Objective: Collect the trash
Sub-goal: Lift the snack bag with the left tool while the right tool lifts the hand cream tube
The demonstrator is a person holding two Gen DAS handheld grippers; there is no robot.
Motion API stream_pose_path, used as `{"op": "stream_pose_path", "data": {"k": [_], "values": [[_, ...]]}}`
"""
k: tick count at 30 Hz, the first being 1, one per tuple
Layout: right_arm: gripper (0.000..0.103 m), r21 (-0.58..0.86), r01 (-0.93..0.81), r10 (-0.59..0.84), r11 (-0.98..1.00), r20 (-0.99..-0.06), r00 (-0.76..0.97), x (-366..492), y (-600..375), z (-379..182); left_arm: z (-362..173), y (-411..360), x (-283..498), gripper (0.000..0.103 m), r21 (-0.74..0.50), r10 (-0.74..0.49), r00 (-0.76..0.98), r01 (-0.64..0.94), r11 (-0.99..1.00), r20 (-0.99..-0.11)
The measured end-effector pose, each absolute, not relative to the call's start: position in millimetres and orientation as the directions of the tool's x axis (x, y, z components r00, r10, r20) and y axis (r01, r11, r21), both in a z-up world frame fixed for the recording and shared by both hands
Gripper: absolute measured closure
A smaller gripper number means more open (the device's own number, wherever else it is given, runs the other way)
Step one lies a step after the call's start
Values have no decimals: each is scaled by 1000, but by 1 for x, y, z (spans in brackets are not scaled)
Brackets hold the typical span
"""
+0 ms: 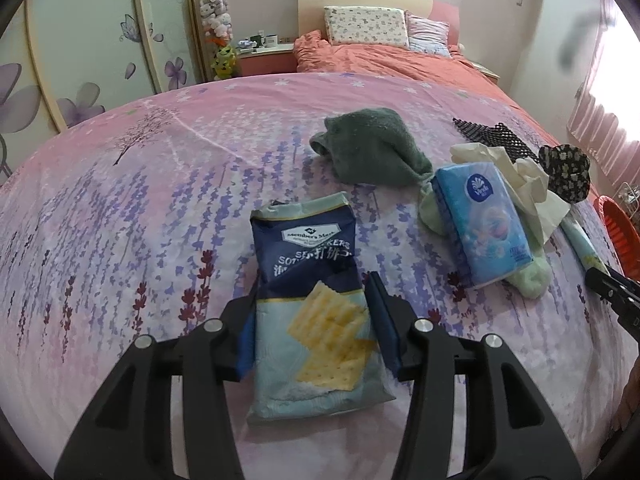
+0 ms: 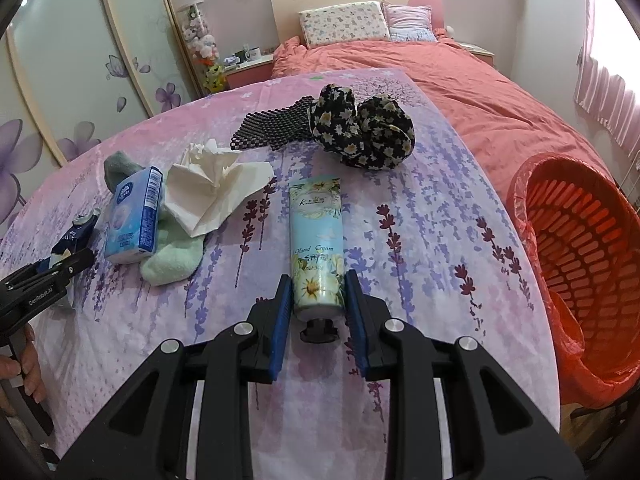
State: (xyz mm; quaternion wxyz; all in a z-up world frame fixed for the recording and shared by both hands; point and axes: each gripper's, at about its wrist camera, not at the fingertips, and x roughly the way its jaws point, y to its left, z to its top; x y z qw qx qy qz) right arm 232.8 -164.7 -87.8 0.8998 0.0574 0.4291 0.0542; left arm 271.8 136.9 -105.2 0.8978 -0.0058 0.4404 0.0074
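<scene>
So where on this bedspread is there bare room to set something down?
Free: the wide stretch left of the cracker bag and dark sock; also the strip between the hand cream and the red basket. Crowded: around the tissue pack, crumpled tissue and floral cloth.

The cracker packet (image 1: 316, 300) carries the brand "Member's Mark" and part of the word "CRACKERS" with Chinese characters; the blue tissue pack (image 1: 486, 220) shows a round "Vinda" logo; the tube (image 2: 319, 248) reads "Hand Cream"; the left claw (image 2: 60, 268) has "GenRobot.AI" printed on its side
</scene>
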Motion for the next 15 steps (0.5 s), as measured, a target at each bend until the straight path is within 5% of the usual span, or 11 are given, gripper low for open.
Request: {"op": "stream_pose_path", "data": {"k": [15], "values": [[76, 150, -48, 147, 988, -766, 626, 231, -165, -88, -104, 142, 269, 52, -30, -10, 614, -22, 999, -789]]}}
